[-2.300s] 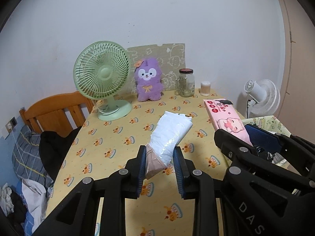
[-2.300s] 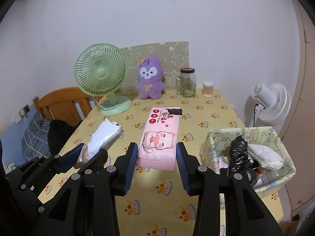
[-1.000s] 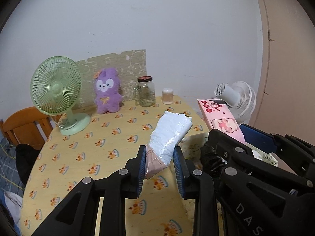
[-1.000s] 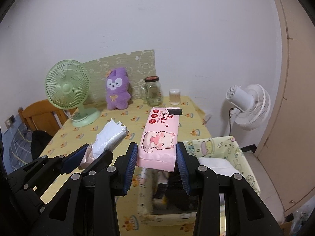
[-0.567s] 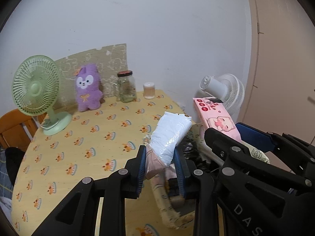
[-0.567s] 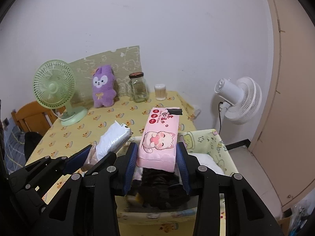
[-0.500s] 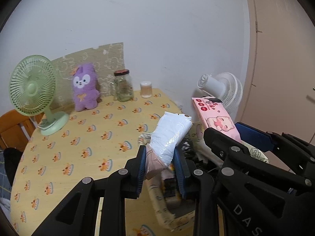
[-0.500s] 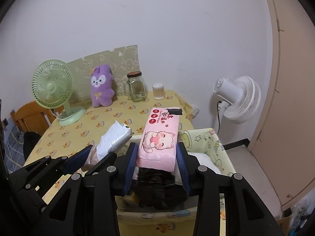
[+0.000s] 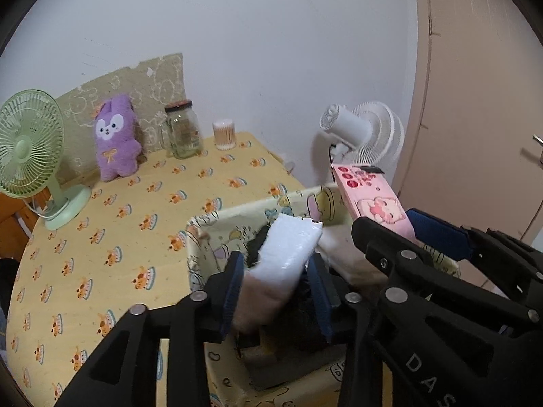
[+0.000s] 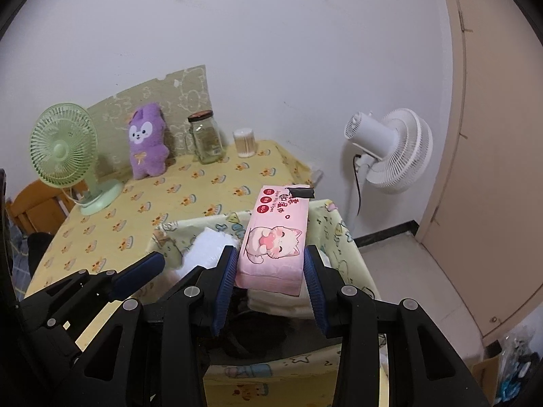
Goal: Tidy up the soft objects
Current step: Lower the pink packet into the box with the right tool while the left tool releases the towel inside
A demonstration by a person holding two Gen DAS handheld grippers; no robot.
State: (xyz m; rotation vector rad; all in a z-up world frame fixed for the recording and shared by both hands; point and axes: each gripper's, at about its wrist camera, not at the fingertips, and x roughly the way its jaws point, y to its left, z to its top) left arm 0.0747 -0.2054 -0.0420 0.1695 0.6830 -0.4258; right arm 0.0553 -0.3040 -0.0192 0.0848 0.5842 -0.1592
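Over the yellow patterned fabric basket (image 9: pixel 237 208) my left gripper (image 9: pixel 278 285) has its jaws opening. The white plastic-wrapped soft pack (image 9: pixel 288 254) lies loose between them, its pink lower end blurred, with a gap to the right pad. In the right wrist view the same white pack (image 10: pixel 210 247) shows above the basket (image 10: pixel 190 224), beside the left gripper (image 10: pixel 169 271). My right gripper (image 10: pixel 269 271) is shut on the pink wet-wipe pack (image 10: pixel 275 237) with a cat print, held above the basket's right half. The pink pack (image 9: pixel 370 196) also shows in the left wrist view. Dark and white items lie inside the basket.
On the yellow tablecloth (image 9: pixel 135 230) stand a green desk fan (image 9: pixel 30 149), a purple plush (image 9: pixel 115 142), a glass jar (image 9: pixel 181 129) and a cotton-swab tub (image 9: pixel 224 134). A white floor fan (image 10: pixel 390 149) and a beige door (image 10: pixel 492 135) are on the right.
Both grippers have come forward and down over the basket. The left jaws have spread, and the white pack sits loose and lower between them. The right grip is unchanged.
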